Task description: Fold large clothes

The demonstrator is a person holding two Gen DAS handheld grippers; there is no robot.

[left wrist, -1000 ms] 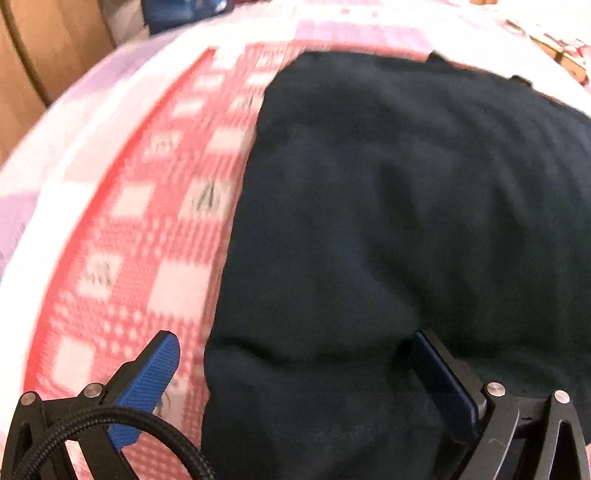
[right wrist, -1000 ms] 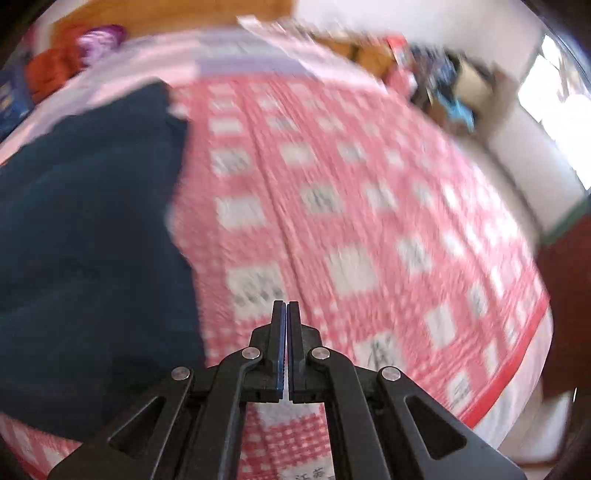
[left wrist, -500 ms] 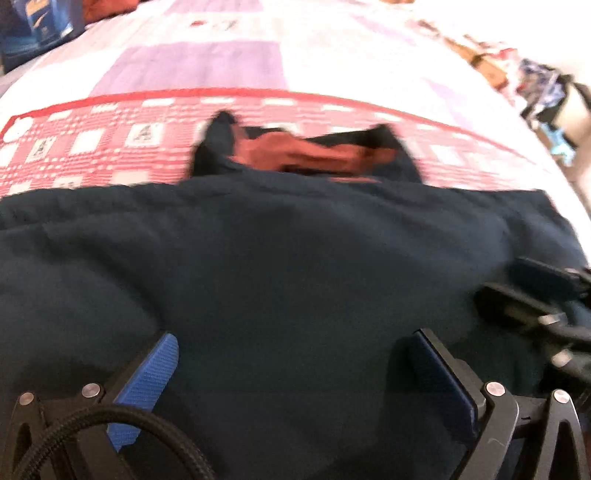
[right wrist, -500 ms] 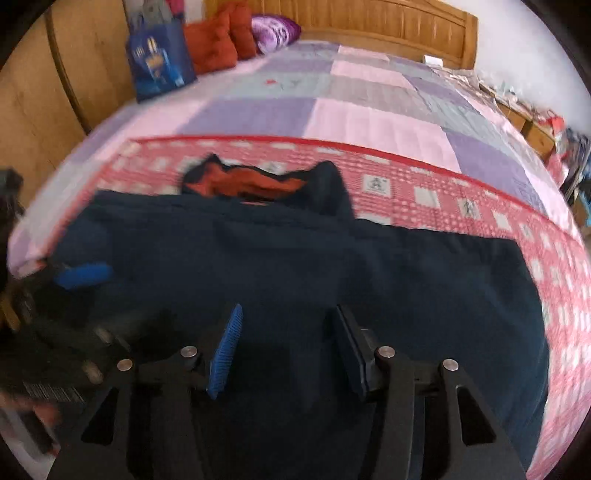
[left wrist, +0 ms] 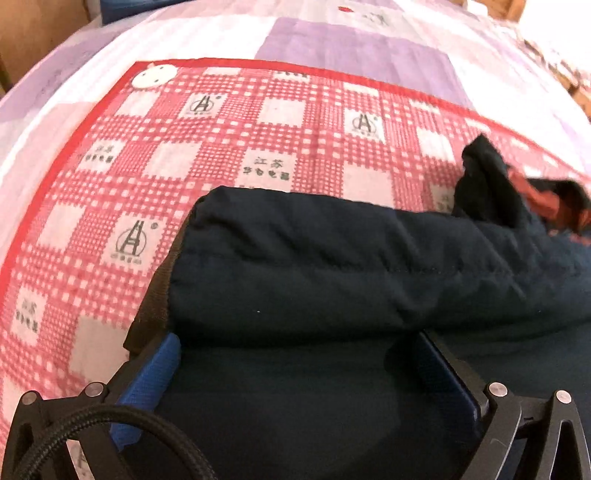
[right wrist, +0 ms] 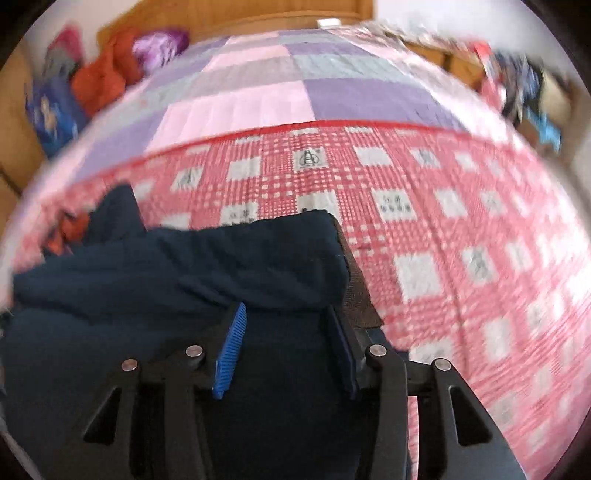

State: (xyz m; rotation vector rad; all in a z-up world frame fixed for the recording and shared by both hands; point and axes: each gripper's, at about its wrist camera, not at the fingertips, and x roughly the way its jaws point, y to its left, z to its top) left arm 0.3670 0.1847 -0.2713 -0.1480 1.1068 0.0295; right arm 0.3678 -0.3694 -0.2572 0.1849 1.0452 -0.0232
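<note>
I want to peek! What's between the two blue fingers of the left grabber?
Only dark navy jacket cloth fills the gap of the open left gripper; the left wrist view shows it.

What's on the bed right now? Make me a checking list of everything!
Surface: red checked cloth over a purple-pink quilt.
Job's things: dark navy jacket, top edge rolled over, orange lining showing.
Clutter: nothing seen on the cloth.
Grippers: left gripper and right gripper both open over the jacket.
Cables: black braided cable by the left gripper.
Surroundings: wooden headboard, orange bundle, blue bag.
</note>
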